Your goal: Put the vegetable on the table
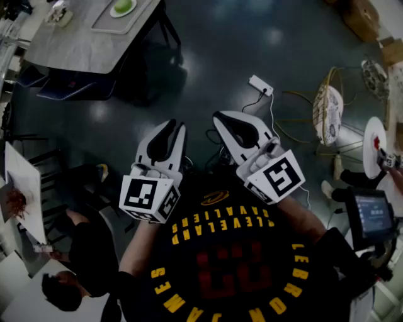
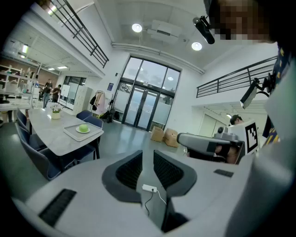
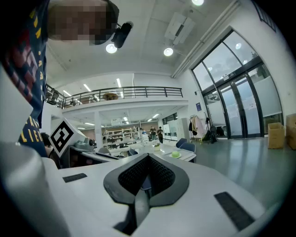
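Note:
A round green vegetable (image 1: 123, 6) lies on a small plate in a grey tray (image 1: 108, 24) on a grey table (image 1: 69, 44) at the far top left. The left gripper view shows the vegetable (image 2: 83, 128) on that table (image 2: 46, 134) several steps away. The right gripper view shows it small (image 3: 175, 154). Both grippers are held close to the person's chest, far from the table. My left gripper (image 1: 175, 124) (image 2: 148, 155) has a narrow gap between its jaws with nothing in it. My right gripper (image 1: 220, 116) (image 3: 148, 156) is shut and empty.
A white power strip (image 1: 260, 85) with its cable lies on the dark floor just ahead. Blue chairs (image 1: 60, 88) stand by the table. A wire chair (image 1: 327, 107) is at the right, a seated person (image 1: 69, 270) at the lower left, and cardboard boxes (image 2: 164, 135) by the glass doors.

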`<action>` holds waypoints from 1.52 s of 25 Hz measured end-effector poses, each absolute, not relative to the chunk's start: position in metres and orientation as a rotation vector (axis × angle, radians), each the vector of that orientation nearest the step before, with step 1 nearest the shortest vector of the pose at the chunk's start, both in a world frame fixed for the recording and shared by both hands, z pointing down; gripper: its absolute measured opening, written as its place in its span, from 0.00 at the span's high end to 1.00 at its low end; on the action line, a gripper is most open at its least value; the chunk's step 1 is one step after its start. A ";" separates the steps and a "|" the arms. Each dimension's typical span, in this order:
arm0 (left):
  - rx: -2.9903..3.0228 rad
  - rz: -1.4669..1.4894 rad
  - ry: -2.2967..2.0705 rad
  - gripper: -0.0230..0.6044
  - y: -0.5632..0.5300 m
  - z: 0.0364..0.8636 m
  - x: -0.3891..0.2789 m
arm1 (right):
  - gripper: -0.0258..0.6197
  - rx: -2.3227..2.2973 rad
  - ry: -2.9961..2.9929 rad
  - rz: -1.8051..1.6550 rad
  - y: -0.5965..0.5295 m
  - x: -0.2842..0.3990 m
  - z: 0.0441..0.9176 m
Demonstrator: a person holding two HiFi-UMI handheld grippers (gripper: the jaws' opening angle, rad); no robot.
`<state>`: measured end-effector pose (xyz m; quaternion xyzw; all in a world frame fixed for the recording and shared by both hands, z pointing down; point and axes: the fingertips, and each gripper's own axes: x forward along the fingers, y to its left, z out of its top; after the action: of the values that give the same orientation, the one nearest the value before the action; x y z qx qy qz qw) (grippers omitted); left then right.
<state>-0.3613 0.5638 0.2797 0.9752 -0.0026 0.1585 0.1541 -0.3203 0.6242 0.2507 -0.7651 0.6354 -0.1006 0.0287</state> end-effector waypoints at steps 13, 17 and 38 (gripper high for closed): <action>2.831 0.436 -0.120 0.84 0.603 0.277 -0.324 | 0.95 -2.271 1.986 -0.302 0.658 -0.275 0.251; 2.829 0.453 -0.176 0.84 0.616 0.280 -0.321 | 0.95 -2.228 1.995 -0.333 0.667 -0.262 0.258; 2.781 0.345 -0.057 0.84 0.497 0.276 -0.228 | 0.95 -2.334 1.926 -0.440 0.554 -0.178 0.268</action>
<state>-0.2281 0.4970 0.2761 0.9780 -0.0199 0.1212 0.1685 -0.1785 0.5544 0.2676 -0.7626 0.6292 -0.1439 0.0421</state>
